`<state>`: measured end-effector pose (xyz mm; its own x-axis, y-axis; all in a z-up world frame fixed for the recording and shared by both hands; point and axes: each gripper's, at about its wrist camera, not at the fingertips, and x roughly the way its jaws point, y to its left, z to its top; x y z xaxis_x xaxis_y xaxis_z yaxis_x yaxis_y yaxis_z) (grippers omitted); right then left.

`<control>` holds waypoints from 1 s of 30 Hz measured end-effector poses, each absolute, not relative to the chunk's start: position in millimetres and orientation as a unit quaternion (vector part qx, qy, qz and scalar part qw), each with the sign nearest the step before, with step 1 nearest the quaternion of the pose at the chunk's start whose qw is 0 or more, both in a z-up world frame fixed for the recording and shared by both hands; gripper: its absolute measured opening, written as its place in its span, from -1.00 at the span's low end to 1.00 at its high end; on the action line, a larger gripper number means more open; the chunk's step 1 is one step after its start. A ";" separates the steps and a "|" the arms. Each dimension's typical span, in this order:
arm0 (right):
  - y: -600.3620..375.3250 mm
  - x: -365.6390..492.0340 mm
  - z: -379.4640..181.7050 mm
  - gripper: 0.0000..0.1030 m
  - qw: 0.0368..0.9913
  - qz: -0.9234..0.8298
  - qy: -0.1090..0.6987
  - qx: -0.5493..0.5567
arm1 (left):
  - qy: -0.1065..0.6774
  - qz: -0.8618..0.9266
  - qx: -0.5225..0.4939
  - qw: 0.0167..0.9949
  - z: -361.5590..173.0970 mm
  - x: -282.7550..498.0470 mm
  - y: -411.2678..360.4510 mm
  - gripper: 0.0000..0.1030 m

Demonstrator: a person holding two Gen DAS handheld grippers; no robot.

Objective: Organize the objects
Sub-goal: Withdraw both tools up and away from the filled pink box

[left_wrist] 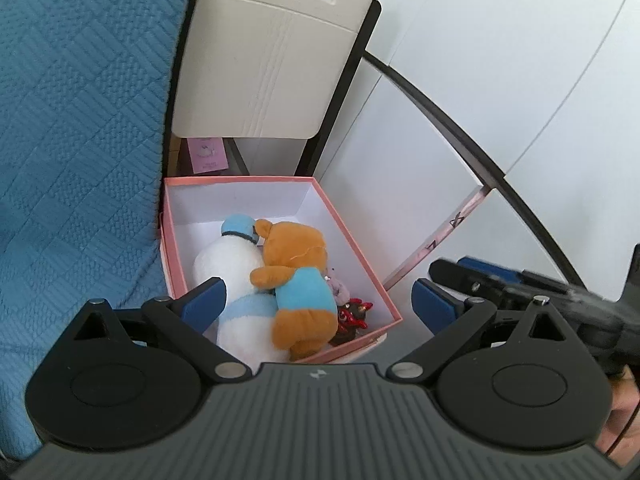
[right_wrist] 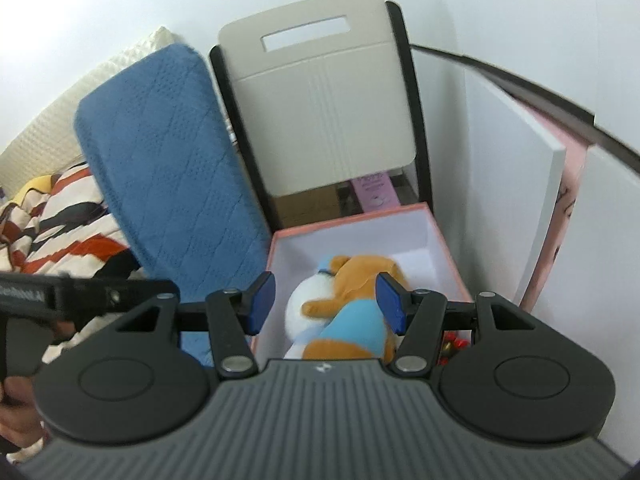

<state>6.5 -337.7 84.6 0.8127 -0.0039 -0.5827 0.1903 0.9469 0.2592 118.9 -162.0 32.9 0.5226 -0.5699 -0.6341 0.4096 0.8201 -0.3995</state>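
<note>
A pink box with a white inside stands on the floor beside the bed. In it lie a white plush with a blue cap, a brown bear plush in a blue shirt and a small red toy. My left gripper is open and empty, hovering above the box's near end. My right gripper is open and empty above the same box, over the bear and the white plush. The right gripper also shows in the left wrist view.
A blue quilted mattress borders the box on the left. A beige chair back stands behind the box. The pink box lid leans against white cabinet panels on the right. A striped blanket lies on the bed.
</note>
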 end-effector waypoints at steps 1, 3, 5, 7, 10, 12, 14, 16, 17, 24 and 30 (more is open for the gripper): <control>-334.1 2.7 82.1 0.14 0.938 -0.049 0.304 0.158 | 0.394 -0.282 -0.105 0.868 32.5 113.5 -157.7 0.96; -324.1 -3.6 76.2 0.14 0.937 -0.046 0.308 0.161 | 0.387 -0.276 -0.105 0.873 30.7 103.6 -150.8 0.97; -316.1 -11.1 69.1 0.14 0.934 -0.044 0.312 0.165 | 0.384 -0.274 -0.107 0.875 26.2 95.6 -144.3 0.99; -307.6 -16.0 62.3 0.14 0.932 -0.045 0.320 0.164 | 0.384 -0.278 -0.114 0.873 20.1 88.8 -138.6 1.00; -298.6 -23.7 52.1 0.14 0.930 -0.054 0.326 0.161 | 0.384 -0.276 -0.102 0.875 9.6 79.1 -136.0 1.00; -294.0 -27.9 45.6 0.14 0.928 -0.056 0.331 0.163 | 0.385 -0.271 -0.108 0.876 2.1 75.6 -131.6 1.00; -291.7 -33.2 41.2 0.14 0.927 -0.056 0.334 0.161 | 0.381 -0.270 -0.113 0.877 -2.5 71.4 -126.7 1.00; -291.4 -35.9 39.9 0.14 0.926 -0.060 0.335 0.164 | 0.377 -0.267 -0.114 0.879 -4.9 67.4 -123.4 1.00; -291.1 -35.4 37.9 0.17 0.926 -0.064 0.334 0.166 | 0.376 -0.267 -0.116 0.880 -5.7 65.9 -121.8 1.00; -288.0 -33.3 24.2 0.76 0.923 -0.062 0.337 0.174 | 0.360 -0.276 -0.129 0.882 -11.2 61.8 -117.2 1.00; -288.8 -29.7 8.9 0.76 0.914 -0.074 0.354 0.181 | 0.362 -0.273 -0.133 0.881 -22.2 62.0 -119.9 1.00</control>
<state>-29.7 -288.8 8.9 0.7380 -0.0079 -0.6747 0.2642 0.9235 0.2782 62.0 -119.9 -22.2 0.5889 -0.5774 -0.5655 0.3845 0.8156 -0.4323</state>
